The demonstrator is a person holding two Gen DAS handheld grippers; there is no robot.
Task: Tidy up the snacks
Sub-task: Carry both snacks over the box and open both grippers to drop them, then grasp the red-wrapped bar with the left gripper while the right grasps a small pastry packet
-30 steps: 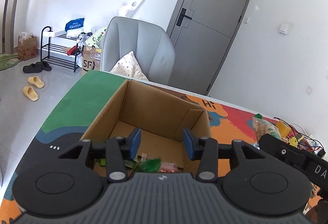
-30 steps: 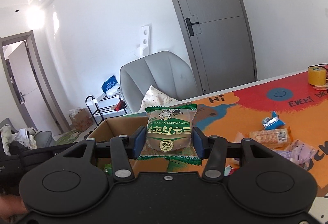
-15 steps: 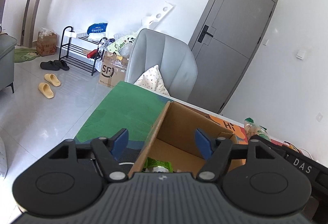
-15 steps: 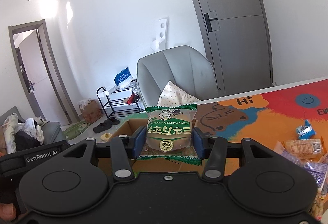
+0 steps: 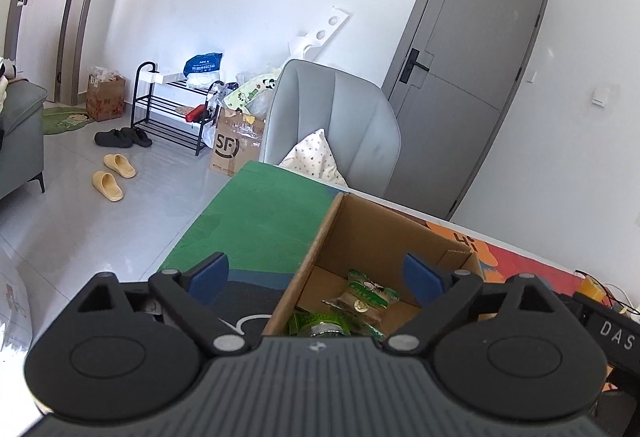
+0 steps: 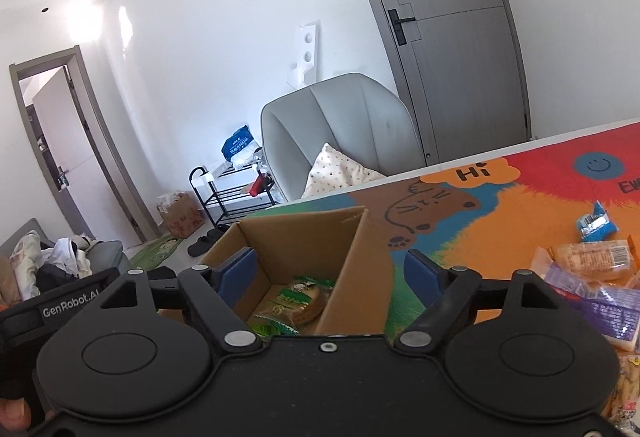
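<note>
An open cardboard box (image 5: pixel 362 237) (image 6: pixel 308 237) stands on the colourful table mat. Inside it lie green-wrapped cake packets (image 5: pixel 366 297) (image 6: pixel 298 299). My left gripper (image 5: pixel 316 273) hangs over the box's near left corner, its jaws opening wide, nothing pressed between the blue pads. My right gripper (image 6: pixel 330 273) hovers above the box's near right side, jaws also opening, with the green packet lying below in the box and not held. Loose snacks (image 6: pixel 596 257) remain on the mat at the right of the right wrist view.
A grey chair (image 5: pixel 336 125) with a spotted cushion stands behind the table's far edge. The table's left edge (image 5: pixel 192 225) drops to a tiled floor with slippers and a shoe rack (image 5: pixel 168 117). A blue packet (image 6: pixel 596 225) lies on the mat.
My right gripper let go of the green cake packet, which now lies in the box. Both grippers' jaws have spread wider. The left view has swung left, so the box sits further right.
</note>
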